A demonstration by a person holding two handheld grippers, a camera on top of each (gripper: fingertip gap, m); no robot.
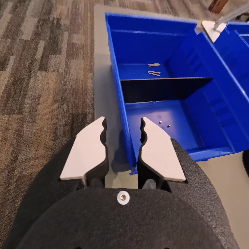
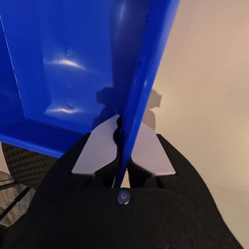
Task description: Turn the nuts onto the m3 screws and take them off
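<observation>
A blue bin [image 1: 148, 40] stands on a grey table [image 1: 102, 80]. A black divider [image 1: 161, 88] splits it in two. Thin metal screws [image 1: 154, 65] lie in the far compartment, in two small groups. Two small nuts [image 1: 160, 122] [image 1: 168, 125] lie on the floor of the near compartment. My left gripper [image 1: 123, 121] is open and empty, its fingers either side of the bin's left wall near the front corner. My right gripper [image 2: 128, 121] is shut on the right wall of a blue bin [image 2: 67, 67]. I cannot tell which bin that is.
A second blue bin [image 1: 234, 53] stands close on the right. The table's left edge drops to patterned carpet [image 1: 40, 80]. A dark ribbed foam object [image 2: 20, 159] sits below the gripped bin's front lip. Bare table [image 2: 202, 94] lies to its right. My right fingertips sit around 55 cm from my left ones.
</observation>
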